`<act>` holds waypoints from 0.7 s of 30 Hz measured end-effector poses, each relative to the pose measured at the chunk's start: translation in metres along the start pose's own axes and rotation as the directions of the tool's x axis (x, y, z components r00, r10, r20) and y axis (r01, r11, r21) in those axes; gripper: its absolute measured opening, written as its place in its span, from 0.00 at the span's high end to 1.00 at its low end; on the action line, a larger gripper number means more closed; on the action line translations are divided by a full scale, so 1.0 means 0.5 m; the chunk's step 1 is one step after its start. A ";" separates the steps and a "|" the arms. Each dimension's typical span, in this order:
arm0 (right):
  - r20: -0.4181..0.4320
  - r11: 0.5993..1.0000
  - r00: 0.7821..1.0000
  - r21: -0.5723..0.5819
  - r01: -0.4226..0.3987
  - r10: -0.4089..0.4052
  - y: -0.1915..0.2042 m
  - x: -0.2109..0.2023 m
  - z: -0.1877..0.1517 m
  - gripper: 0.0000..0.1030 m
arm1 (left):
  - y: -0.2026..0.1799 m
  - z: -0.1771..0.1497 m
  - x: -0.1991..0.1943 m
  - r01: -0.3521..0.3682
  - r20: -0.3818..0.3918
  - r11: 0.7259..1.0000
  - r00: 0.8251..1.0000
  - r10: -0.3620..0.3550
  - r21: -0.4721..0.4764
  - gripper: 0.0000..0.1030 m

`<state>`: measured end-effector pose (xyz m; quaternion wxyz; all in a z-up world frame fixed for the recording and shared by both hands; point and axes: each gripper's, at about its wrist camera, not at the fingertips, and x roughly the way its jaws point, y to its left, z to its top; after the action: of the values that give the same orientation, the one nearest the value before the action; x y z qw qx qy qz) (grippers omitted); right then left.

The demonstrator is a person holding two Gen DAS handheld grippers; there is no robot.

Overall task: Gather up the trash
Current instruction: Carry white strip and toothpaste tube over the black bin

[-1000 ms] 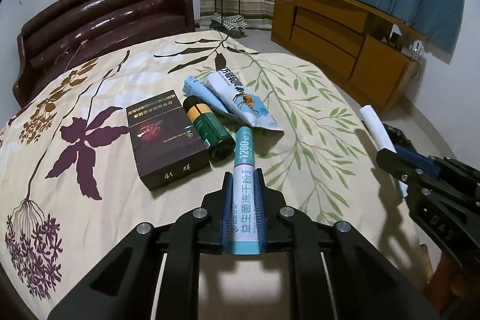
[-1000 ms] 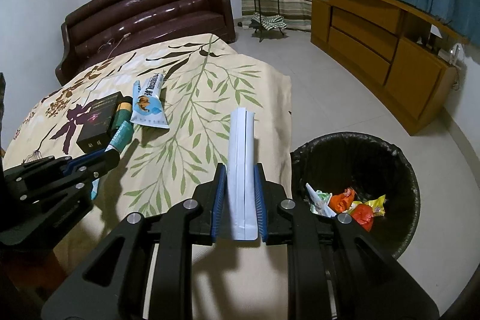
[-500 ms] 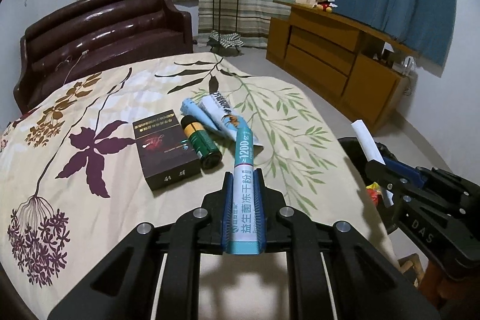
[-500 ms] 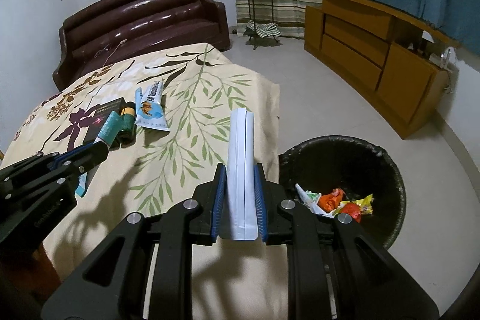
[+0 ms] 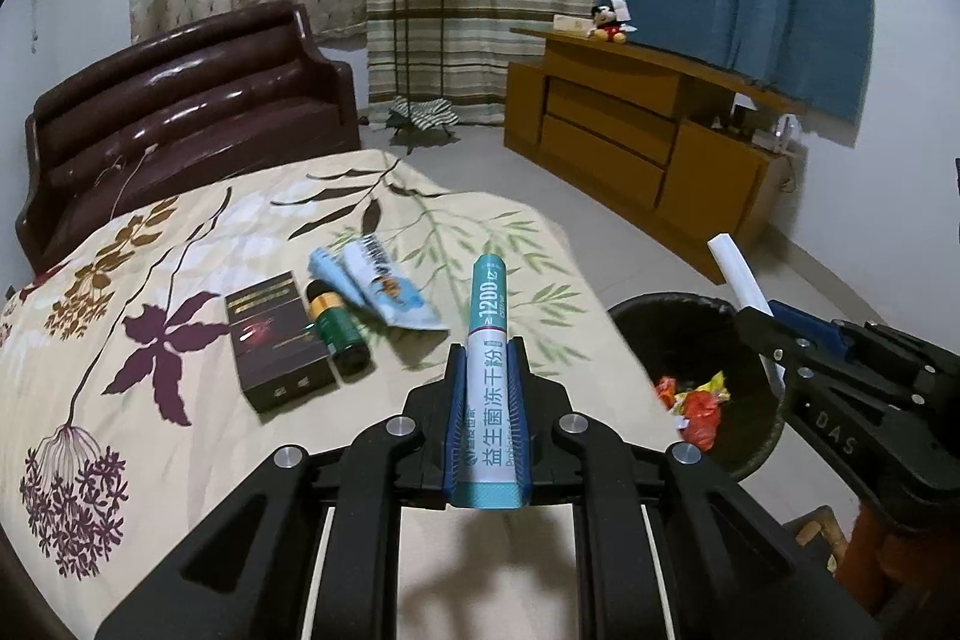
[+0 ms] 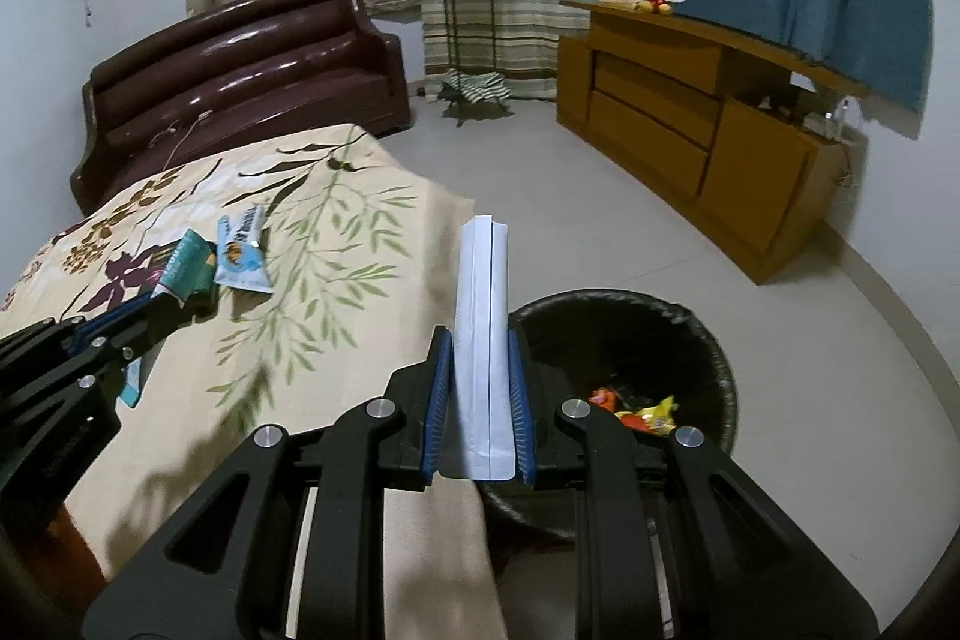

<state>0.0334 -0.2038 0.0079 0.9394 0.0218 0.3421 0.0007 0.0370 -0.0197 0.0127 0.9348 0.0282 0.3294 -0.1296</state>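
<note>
My left gripper (image 5: 487, 367) is shut on a teal and white sachet (image 5: 489, 340) and holds it above the bed's near right corner. My right gripper (image 6: 478, 358) is shut on a white packet (image 6: 480, 316), beside the bed's edge and just left of the black trash bin (image 6: 708, 340), which holds colourful wrappers (image 6: 636, 409). The bin also shows in the left wrist view (image 5: 636, 322). On the bedspread lie a dark box (image 5: 276, 340), a green can (image 5: 339, 331) and light blue wrappers (image 5: 384, 286).
The floral bedspread (image 5: 180, 280) covers the bed. A brown sofa (image 5: 180, 118) stands behind it. A wooden cabinet (image 6: 690, 124) runs along the right wall. A plant stand (image 6: 462, 16) is at the curtains. Tiled floor (image 6: 600, 232) surrounds the bin.
Both grippers have risen and drawn back from the bed with their packets. The bin has come into the left wrist view and sits closer under the right gripper.
</note>
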 end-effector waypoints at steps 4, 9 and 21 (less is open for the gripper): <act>0.009 0.999 1.000 0.012 0.030 -0.030 -0.023 -0.005 0.000 0.82 | -0.022 0.007 0.002 0.016 0.015 1.000 1.000 -0.016 0.016 0.86; 0.018 0.998 0.998 0.026 0.057 -0.058 -0.045 -0.008 0.002 0.82 | -0.045 0.015 0.013 0.034 0.024 0.999 0.999 -0.035 0.037 0.86; 0.018 0.992 0.994 0.065 0.108 -0.109 -0.095 0.000 0.000 0.82 | -0.099 0.032 0.045 0.058 0.038 0.995 0.997 -0.062 0.084 0.86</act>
<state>0.0328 -0.2513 0.0059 0.9405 0.0331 0.3325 -0.0614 0.0507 -0.0750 0.0126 0.9349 0.0546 0.3056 -0.1718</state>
